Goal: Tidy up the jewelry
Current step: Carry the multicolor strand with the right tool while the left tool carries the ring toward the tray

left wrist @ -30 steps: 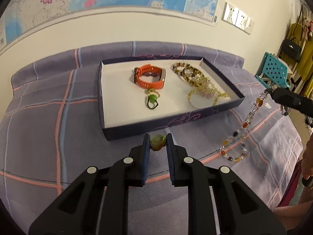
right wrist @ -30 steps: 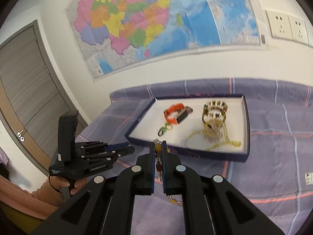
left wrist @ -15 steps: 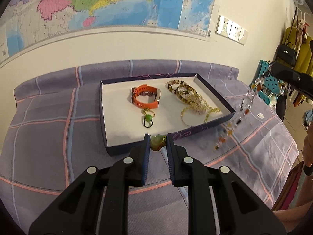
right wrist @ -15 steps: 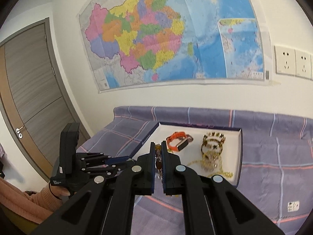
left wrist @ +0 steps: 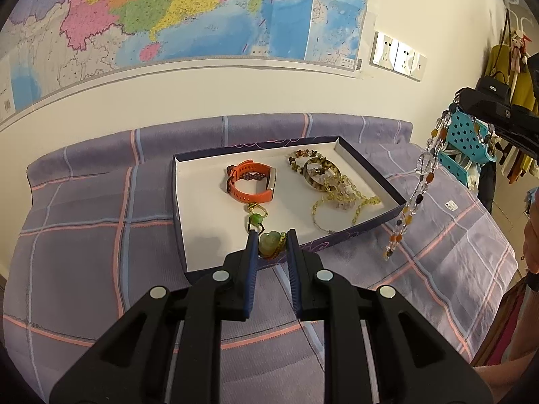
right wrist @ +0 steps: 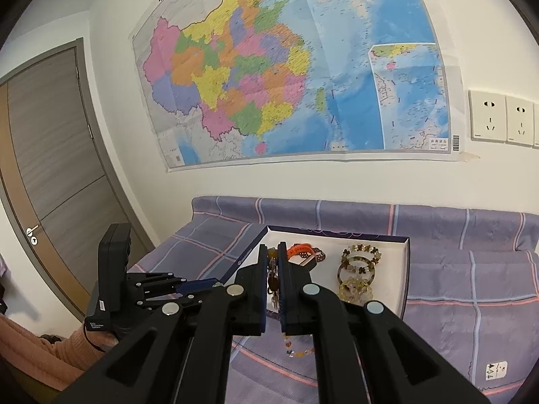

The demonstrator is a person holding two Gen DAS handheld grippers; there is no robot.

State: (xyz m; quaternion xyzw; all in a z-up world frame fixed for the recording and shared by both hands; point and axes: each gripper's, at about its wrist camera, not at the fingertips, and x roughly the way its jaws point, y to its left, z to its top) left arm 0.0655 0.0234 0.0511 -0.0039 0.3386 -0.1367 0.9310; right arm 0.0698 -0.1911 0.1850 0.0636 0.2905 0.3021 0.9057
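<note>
My left gripper is shut on a green stone pendant with a gold chain, held just above the near rim of the dark blue tray. My right gripper is shut on a necklace of amber and clear beads. In the left wrist view the necklace hangs free over the purple checked cloth, right of the tray. Inside the tray lie an orange watch strap, a small green-stone ring, stacked bangles and a gold chain.
The tray sits on a cloth-covered table against a wall with a map and sockets. A white tag lies on the cloth at the right. A blue basket and hanging bags stand beyond the table's right edge. A door is at the left.
Both grippers have risen. The beaded necklace, trailing on the cloth a second ago, now hangs clear of it. The pendant has stayed clamped in the left gripper.
</note>
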